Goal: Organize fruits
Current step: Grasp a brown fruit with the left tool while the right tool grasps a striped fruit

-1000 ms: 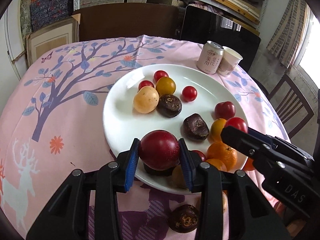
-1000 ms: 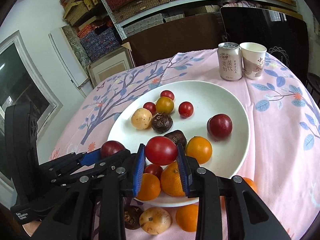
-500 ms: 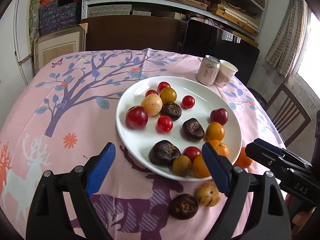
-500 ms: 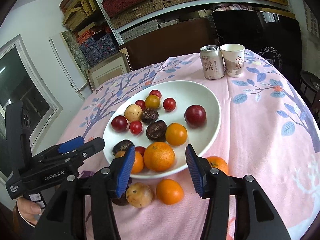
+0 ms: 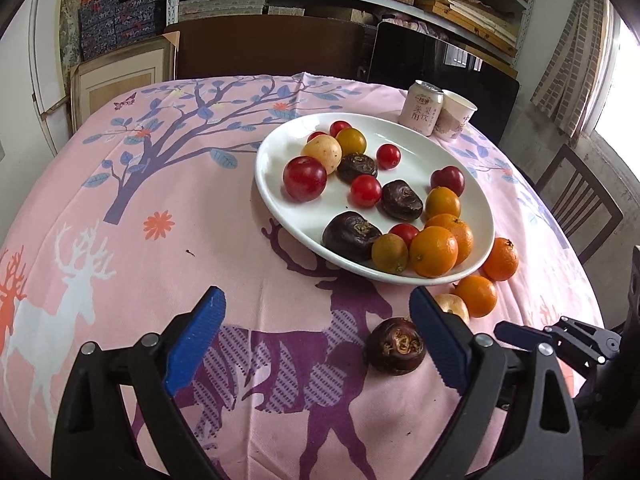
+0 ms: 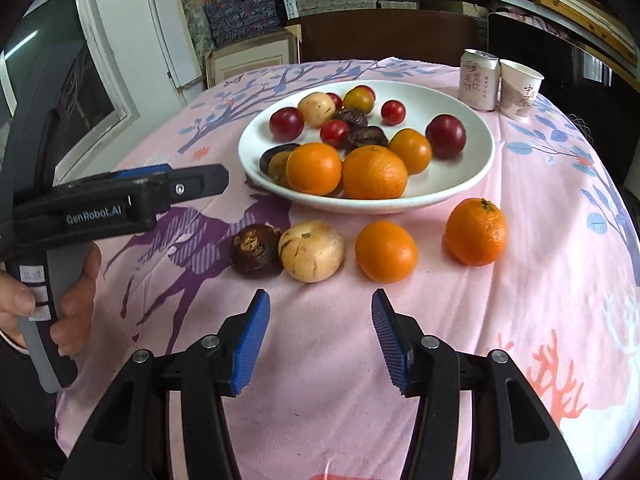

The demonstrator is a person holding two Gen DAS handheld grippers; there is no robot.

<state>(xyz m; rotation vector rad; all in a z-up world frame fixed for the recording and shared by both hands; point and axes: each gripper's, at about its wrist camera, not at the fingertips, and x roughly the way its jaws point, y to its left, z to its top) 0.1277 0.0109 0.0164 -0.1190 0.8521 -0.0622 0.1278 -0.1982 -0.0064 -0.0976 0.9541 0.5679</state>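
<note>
Left gripper (image 5: pixel 316 334) has just spread wide, empty; right gripper (image 6: pixel 318 340) (also empty) gapes short of the loose mandarin (image 6: pixel 386 251) beside the white plate (image 6: pixel 460 184).

Fruits (image 6: pixel 376 176) on plate (image 6: pixel 452 196), four fruits (image 6: pixel 386 251) before it, can (image 6: pixel 480 80) behind

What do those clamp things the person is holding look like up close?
Each is a black plastic tool with two angular fingers ending in ribbed blue pads, joined by silver rivets. The left gripper, seen from the side, has a grey handle with small labels and white lettering reading GenRobot.AI. The right gripper matches it. No cables show.
</note>
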